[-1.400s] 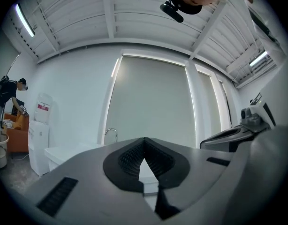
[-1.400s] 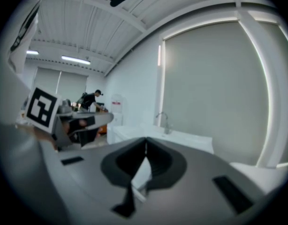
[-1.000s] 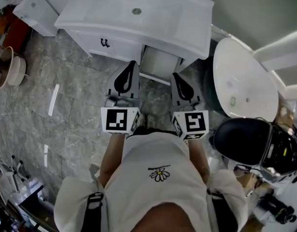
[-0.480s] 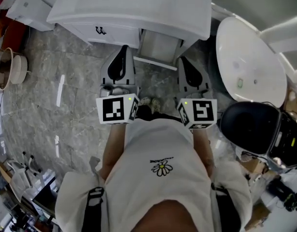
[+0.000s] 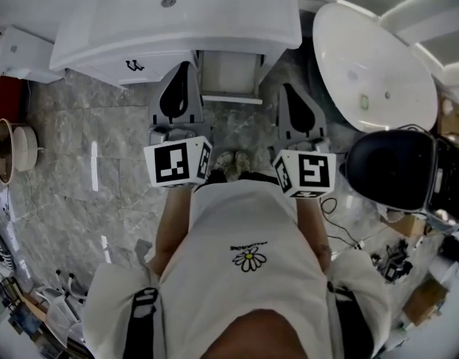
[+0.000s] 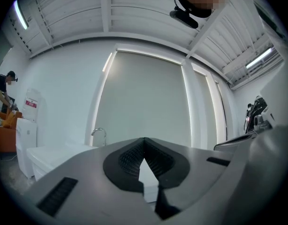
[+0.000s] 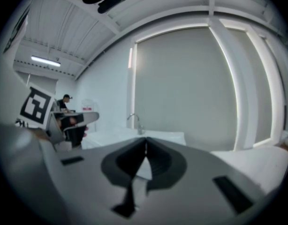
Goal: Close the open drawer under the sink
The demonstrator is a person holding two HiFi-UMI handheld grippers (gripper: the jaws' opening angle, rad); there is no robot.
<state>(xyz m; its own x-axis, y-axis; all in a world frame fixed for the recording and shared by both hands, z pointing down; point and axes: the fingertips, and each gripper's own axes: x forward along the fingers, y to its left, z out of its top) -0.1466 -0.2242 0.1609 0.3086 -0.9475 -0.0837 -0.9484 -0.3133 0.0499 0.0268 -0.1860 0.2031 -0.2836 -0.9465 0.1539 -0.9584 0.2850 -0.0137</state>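
Note:
In the head view a white sink vanity (image 5: 214, 21) stands ahead, and its open drawer (image 5: 228, 73) sticks out beneath the basin toward me. My left gripper (image 5: 186, 64) is shut and empty, with its tip just left of the drawer's side. My right gripper (image 5: 287, 86) is also shut and empty, a little to the right of the drawer and apart from it. In the left gripper view the left gripper (image 6: 144, 138) points level, its jaws meeting at the tip, with the faucet (image 6: 98, 132) beyond. In the right gripper view the right gripper (image 7: 145, 138) shows the same closed tip, facing the faucet (image 7: 134, 121).
A closed drawer with a dark handle (image 5: 134, 66) lies left of the open one. A large white oval basin (image 5: 375, 66) and a black round object (image 5: 390, 170) stand to the right. A white box (image 5: 16, 51) and a bowl (image 5: 13, 149) sit on the marble floor at left.
Both grippers have moved forward toward the vanity and now flank the drawer instead of standing before its front. The right gripper has turned slightly. Both stayed shut.

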